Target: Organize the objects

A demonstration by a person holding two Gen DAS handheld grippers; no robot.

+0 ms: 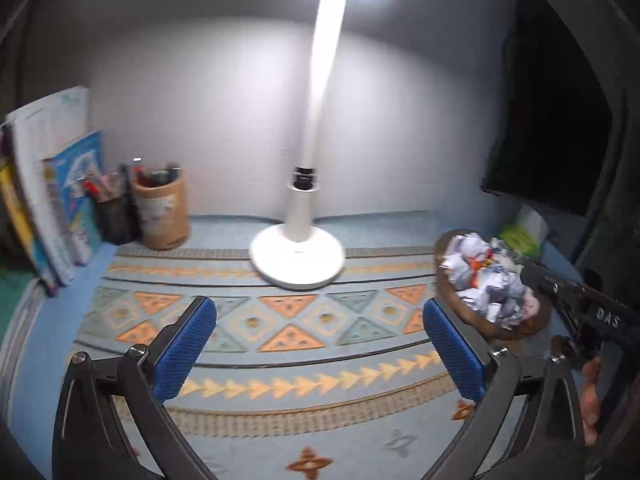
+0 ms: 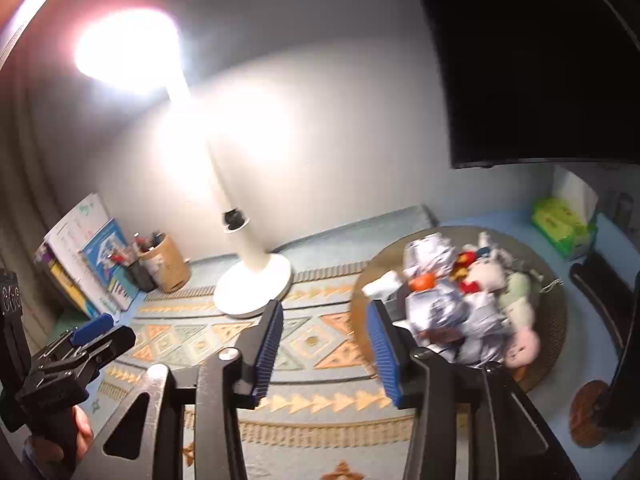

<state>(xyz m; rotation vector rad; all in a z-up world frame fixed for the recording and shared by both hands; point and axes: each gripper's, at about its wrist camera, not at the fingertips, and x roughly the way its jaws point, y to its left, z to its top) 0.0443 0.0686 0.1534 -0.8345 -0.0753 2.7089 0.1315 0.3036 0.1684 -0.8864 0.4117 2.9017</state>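
While both tools hang above the patterned mat (image 1: 280,320), we record the following. Left gripper (image 1: 320,344): blue-padded fingers (image 1: 186,350) spread wide, nothing between them, only the mat showing in the gap. Right gripper (image 2: 326,344): jaws parted to a moderate width, likewise holding nothing; its right finger (image 2: 386,354) stands in front of the near rim of the basket (image 2: 554,320), though we cannot tell whether it touches.

Item, basket: round, woven, brown, set at the right end of the tabletop (image 1: 24,360) and overlapping the mat's right edge. Contents: crumpled paper balls (image 2: 448,304), white with printed marks, heaped toward the left side; small plush toys (image 2: 516,308) in pale pink, cream and green toward the right; a few red and orange pieces among them, too blurred for us to name.

Item, desk lamp (image 1: 298,254): white, round base resting on the mat's far edge, stem rising to a lit head at the top of the left view.

Item, pen holders: one tan cylinder (image 1: 162,214) and one dark cup (image 1: 114,216), touching side by side at the far left, both filled with pens.

Item, books (image 1: 52,184): leaning upright at the left, just beside the dark cup.

Item, green tissue pack (image 2: 562,226): behind the basket, far right, under a dark screen (image 2: 540,60).
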